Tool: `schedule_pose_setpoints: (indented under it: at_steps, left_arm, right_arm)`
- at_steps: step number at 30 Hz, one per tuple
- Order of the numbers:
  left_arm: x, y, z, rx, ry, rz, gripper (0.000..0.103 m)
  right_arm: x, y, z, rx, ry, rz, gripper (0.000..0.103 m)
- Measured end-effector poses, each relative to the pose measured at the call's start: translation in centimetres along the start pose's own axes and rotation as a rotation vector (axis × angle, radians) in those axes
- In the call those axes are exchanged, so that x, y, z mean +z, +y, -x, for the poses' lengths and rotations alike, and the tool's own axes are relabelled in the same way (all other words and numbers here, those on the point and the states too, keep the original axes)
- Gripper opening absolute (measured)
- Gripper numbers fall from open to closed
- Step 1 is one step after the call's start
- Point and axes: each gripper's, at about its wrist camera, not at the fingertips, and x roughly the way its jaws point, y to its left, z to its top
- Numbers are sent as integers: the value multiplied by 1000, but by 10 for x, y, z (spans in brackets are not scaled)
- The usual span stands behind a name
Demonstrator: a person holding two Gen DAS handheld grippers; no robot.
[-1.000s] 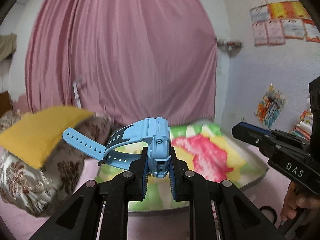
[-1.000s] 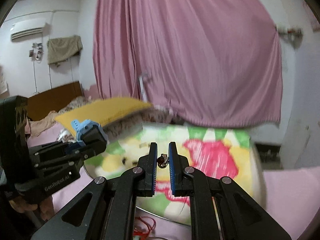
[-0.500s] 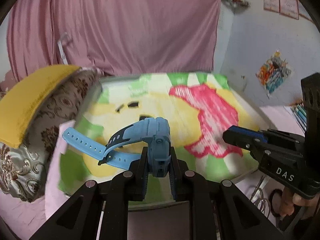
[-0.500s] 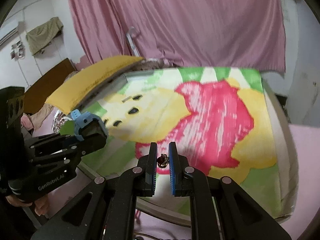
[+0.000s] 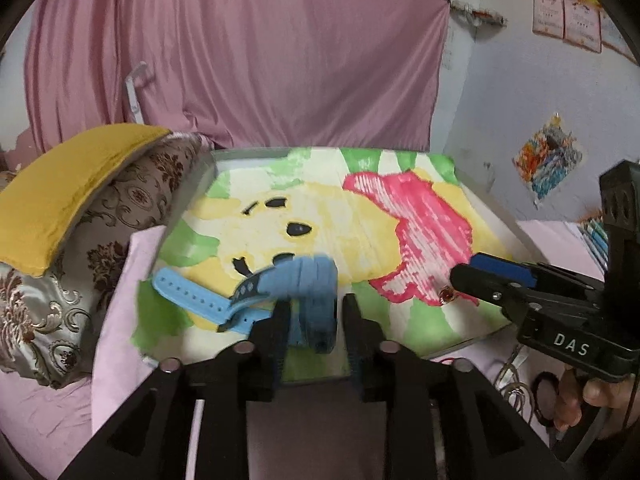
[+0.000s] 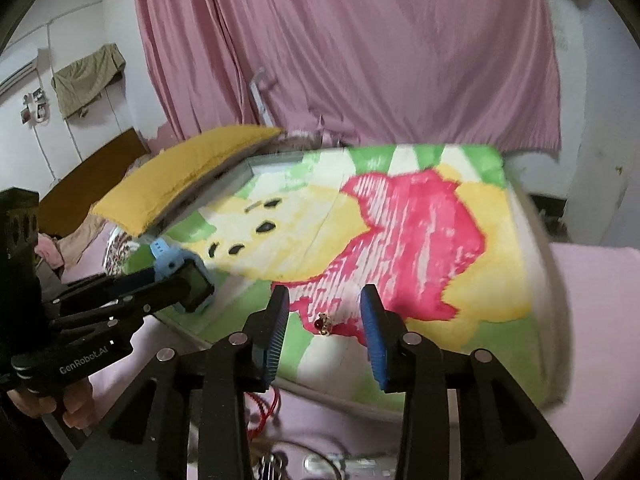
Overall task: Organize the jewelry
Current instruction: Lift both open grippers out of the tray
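Two grippers sit over the mat (image 6: 460, 240): right gripper (image 6: 324, 320) fingers wide around the earring (image 6: 323, 323); left gripper (image 5: 314, 320) fingers apart, watch (image 5: 308, 292) between, strap leftward.

Home bedrm: bed headboard (image 6: 88, 168), pillows (image 5: 72, 184), curtain (image 5: 240, 52).

Both claws (image 5: 314, 320) (image 6: 324, 320) spread apart

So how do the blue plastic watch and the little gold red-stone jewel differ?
The blue plastic watch is far larger and blurred between the left gripper's open fingers; the gold red-stone jewel is tiny, sharp, lying on the painted mat between the right gripper's. Neither is clamped.
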Motion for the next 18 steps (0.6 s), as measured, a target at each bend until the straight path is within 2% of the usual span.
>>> schedule_pose_setpoints:
  at_steps: [1,5,7,8,10,13,14,18]
  left_arm:
    - [-1,1,4,-5,-7,7,30]
    - [-14,-1,23,-7,-56,27,40]
    - [-19,-3,34,5,-106,25,68]
    - [-22,-5,42,9,-150,22,71]
    - [-23,-7,49,8,-168,15,72]
    - [-26,-10,62,-4,-205,21,72]
    - [-28,-11,68,-8,-226,22,74]
    - [-39,-15,91,-12,-316,34,89]
  right_arm:
    - [-2,1,11,-13,-38,5,49]
    - [-11,2,45,-55,-132,19,61]
    - [-15,2,58,-70,-166,19,65]
    - [-17,1,63,-73,-175,17,65]
    - [-22,1,75,-78,-212,15,68]
    - [-31,4,95,-101,-293,22,84]
    - [-34,5,102,-105,-321,22,85]
    - [-46,9,124,-124,-390,36,95]
